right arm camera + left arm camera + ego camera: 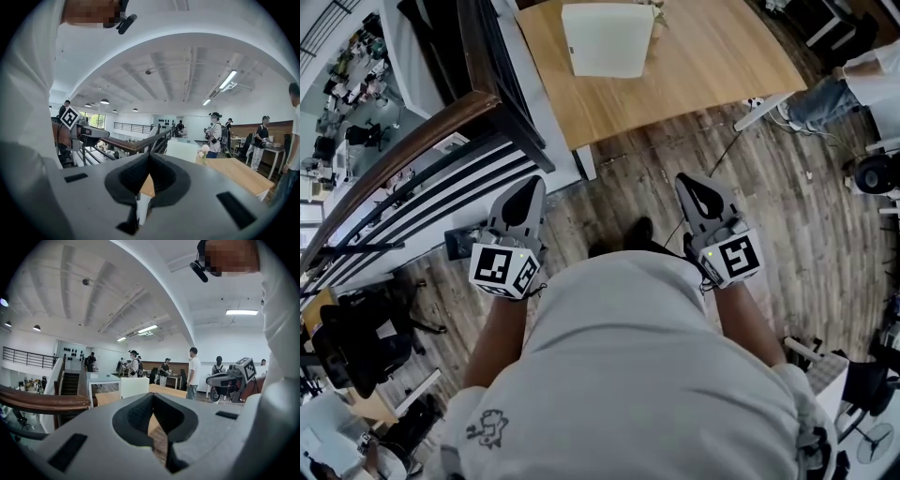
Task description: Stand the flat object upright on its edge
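on one table (712, 66), one flat object (607, 39); left gripper (533, 185), right gripper (686, 181): fingers clenched, empty.

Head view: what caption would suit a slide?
Left gripper and right gripper, shut and empty, face a white slab on a table.

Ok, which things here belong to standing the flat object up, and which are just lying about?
For the job: white flat slab; wooden table under it; left gripper and right gripper, both shut, empty.
Just about: pink flowers; wooden handrail; black office chair.
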### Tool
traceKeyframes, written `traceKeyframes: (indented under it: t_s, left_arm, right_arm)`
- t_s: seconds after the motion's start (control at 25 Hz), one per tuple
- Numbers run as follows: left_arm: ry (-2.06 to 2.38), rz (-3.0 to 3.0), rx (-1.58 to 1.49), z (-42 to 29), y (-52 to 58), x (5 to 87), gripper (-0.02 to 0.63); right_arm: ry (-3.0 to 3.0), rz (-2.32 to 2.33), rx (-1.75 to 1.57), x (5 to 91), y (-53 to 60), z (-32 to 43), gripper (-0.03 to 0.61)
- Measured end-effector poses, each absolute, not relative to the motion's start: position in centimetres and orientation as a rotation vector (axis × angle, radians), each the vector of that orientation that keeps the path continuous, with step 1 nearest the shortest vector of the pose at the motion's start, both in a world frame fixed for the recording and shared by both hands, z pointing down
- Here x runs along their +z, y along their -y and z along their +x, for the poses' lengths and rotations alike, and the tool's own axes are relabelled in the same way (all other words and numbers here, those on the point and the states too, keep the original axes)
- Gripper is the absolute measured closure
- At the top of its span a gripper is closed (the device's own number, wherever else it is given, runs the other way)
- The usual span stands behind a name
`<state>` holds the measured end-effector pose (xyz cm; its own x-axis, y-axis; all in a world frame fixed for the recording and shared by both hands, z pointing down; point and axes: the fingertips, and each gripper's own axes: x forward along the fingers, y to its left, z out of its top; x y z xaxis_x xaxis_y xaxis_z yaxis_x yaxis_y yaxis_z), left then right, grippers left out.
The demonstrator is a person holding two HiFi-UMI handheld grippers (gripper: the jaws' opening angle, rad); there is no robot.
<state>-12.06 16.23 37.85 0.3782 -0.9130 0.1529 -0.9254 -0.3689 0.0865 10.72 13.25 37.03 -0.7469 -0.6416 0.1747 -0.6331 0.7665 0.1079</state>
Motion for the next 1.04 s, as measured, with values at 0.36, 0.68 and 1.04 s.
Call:
traceKeyframes:
  t_s: [0.36,0.68,1.04]
  left_arm:
    - [1.670,2.515,0.109,-13.7,-18.2,37.6,0.607]
    - [1.671,2.527,0.083,-14.7,-18.9,36.8,0.607]
    - [1.671,2.542,0.062,-15.0,-18.9,36.3,0.607]
  right_arm:
    - [2.769,1.033,-0.061,36.8,-15.4,9.0,0.572]
    - [2.763,1.037,-0.102,35.7,-16.0,7.9,0.572]
    - [2.753,1.042,-0.105,35.7,-15.9,7.6,0.572]
